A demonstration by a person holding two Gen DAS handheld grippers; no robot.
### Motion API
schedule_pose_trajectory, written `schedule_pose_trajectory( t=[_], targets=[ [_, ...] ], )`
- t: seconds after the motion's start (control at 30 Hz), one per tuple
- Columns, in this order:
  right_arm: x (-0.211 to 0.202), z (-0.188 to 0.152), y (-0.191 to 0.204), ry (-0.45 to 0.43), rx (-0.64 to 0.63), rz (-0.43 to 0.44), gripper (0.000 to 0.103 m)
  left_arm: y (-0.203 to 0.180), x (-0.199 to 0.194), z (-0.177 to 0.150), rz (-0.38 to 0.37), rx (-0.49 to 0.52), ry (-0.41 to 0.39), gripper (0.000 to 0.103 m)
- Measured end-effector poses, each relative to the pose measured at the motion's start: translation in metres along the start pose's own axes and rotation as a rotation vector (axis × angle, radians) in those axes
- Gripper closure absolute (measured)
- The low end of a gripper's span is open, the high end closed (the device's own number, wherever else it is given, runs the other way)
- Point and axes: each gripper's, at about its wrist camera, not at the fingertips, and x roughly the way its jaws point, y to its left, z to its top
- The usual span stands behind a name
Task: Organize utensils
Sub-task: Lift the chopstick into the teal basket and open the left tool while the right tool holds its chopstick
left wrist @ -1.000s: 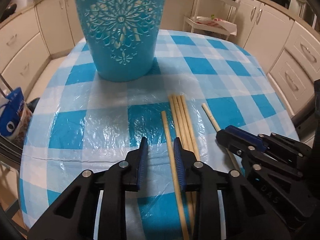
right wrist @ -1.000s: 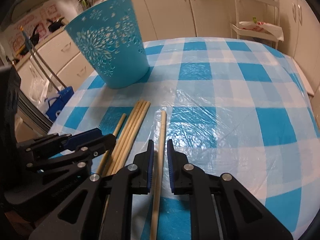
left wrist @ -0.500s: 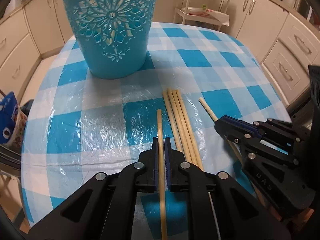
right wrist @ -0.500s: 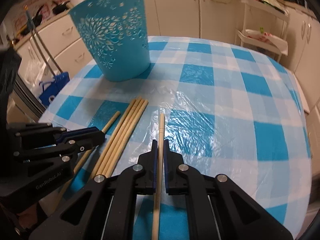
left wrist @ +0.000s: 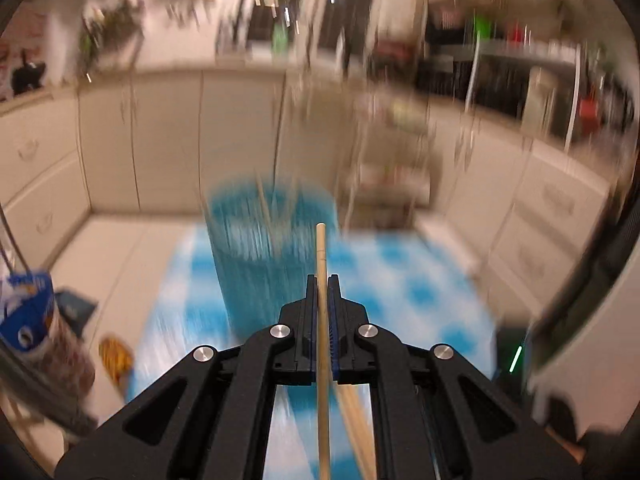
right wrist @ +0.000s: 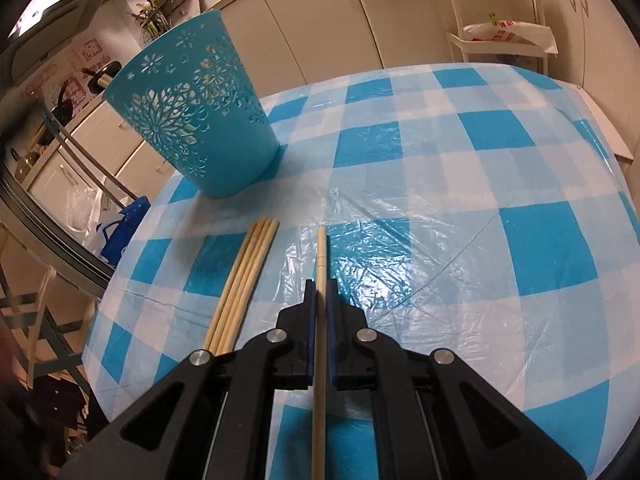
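My left gripper [left wrist: 322, 280] is shut on one wooden chopstick [left wrist: 321, 252] and holds it in the air, tip pointing toward the blue cut-out basket [left wrist: 264, 264]. This view is blurred; sticks seem to stand inside the basket. My right gripper [right wrist: 321, 284] is low over the checked tablecloth [right wrist: 460, 200], shut on another single chopstick [right wrist: 321, 252] that points away from me. A bundle of several chopsticks [right wrist: 244, 280] lies just left of it. The basket [right wrist: 196, 120] stands upright at the table's far left.
A white trolley rack [right wrist: 500, 32] stands beyond the table's far edge, with cream cabinets [right wrist: 320, 20] along the walls. A blue bag [right wrist: 124, 220] sits on the floor left of the table. More chopsticks [left wrist: 356, 420] lie on the cloth under my left gripper.
Both grippers closed on a chopstick each. The left one then rose fast with its stick and tilted up toward the basket, leaving the right wrist view. The right gripper stayed low.
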Motion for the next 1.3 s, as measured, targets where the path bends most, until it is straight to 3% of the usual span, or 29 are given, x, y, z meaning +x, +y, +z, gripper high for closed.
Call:
schedule_pose_trajectory(
  t=[0.13, 0.2, 0.27, 0.43, 0.63, 0.8, 1.3],
  targets=[
    [0.0, 0.0, -0.001, 0.0, 0.004, 0.004, 0.097, 0.014, -0.008, 0.06, 0.013, -0.05, -0.22, 0.098],
    [0.0, 0.0, -0.001, 0.0, 0.003, 0.004, 0.097, 0.015, -0.001, 0.079, 0.04, -0.059, -0.288, 0.098],
    [-0.001, 0.0, -0.002, 0.0, 0.006, 0.008, 0.097, 0.02, 0.014, 0.095, 0.051, -0.1, -0.332, 0.098],
    [0.0, -0.001, -0.004, 0.001, 0.014, 0.018, 0.097, 0.023, 0.06, 0.111, 0.16, -0.136, -0.422, 0.098],
    [0.0, -0.001, -0.005, 0.001, 0.025, 0.031, 0.097, 0.024, 0.101, 0.105, 0.262, -0.159, -0.416, 0.098],
    [0.0, 0.0, -0.007, 0.003, 0.031, 0.039, 0.097, 0.018, 0.109, 0.093, 0.303, -0.124, -0.392, 0.098],
    [0.001, 0.0, -0.008, 0.004, 0.037, 0.045, 0.097, 0.017, 0.112, 0.05, 0.309, -0.059, -0.16, 0.098]
  ],
)
